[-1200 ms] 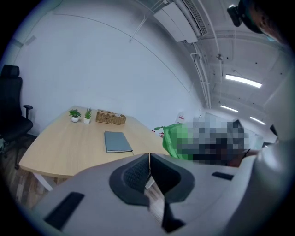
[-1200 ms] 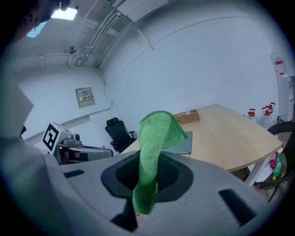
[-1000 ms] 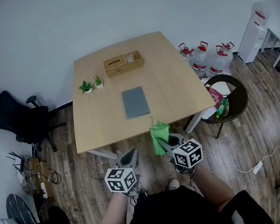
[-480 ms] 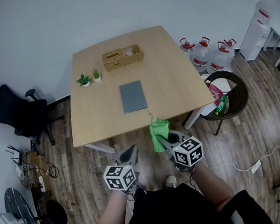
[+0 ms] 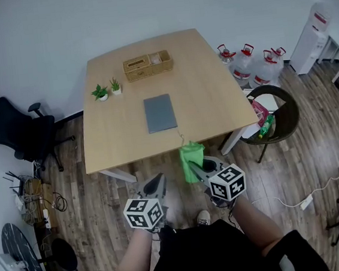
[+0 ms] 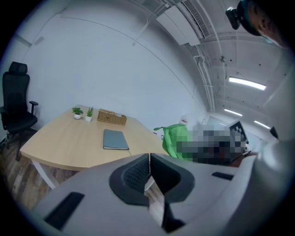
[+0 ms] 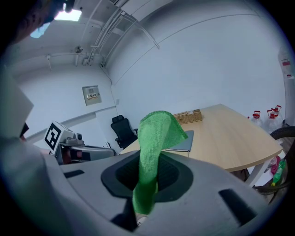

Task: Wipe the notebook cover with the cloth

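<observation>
A person stands at the near side of a pale wooden tabletop (image 5: pixel 210 91) with a claw in each hand, both pointing toward it from close to its near edge. The right claw (image 5: pixel 195 170) is clamped on a green cloth (image 5: pixel 191 157), which rises from between the jaws and flops over at its top. The left claw (image 5: pixel 160 181) is closed and holds nothing, its dark ribbed pads (image 6: pixel 138 173) pressed together.

The grey notebook (image 5: pixel 159 112) lies flat and shut near the middle of the tabletop, well apart from both claws and on the far side of the cloth. Nothing touches it. Toward the far edge sits a wicker basket (image 5: pixel 148 65), and to its left, near the left edge, stand two small potted plants (image 5: pixel 101 92) in white pots.

On the wood floor to the left of the tabletop is a black office chair (image 5: pixel 15 133). To the right, against the wall, stand several clear water jugs (image 5: pixel 246 66) with red caps, and nearer, a round dark chair (image 5: pixel 288 119) is just beside the tabletop's right near corner.
</observation>
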Motion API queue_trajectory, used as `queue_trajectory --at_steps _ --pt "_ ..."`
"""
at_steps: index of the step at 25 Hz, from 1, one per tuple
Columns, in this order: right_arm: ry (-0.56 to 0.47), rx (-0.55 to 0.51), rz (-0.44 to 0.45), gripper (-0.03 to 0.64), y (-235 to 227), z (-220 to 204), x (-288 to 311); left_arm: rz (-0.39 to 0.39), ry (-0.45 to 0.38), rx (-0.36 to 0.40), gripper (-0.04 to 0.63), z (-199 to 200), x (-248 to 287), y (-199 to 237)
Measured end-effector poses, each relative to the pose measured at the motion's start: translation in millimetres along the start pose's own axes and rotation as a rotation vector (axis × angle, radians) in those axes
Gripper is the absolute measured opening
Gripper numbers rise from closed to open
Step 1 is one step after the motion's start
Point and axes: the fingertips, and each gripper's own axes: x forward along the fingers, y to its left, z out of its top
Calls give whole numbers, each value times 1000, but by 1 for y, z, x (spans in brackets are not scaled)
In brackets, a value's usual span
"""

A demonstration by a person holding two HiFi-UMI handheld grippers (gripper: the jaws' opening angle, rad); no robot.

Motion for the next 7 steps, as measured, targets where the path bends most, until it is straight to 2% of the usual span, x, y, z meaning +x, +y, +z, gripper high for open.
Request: queue_trajectory --at_steps 7 --pt "6 -3 5 63 4 -3 -3 1 -11 -5 9 0 -4 -2"
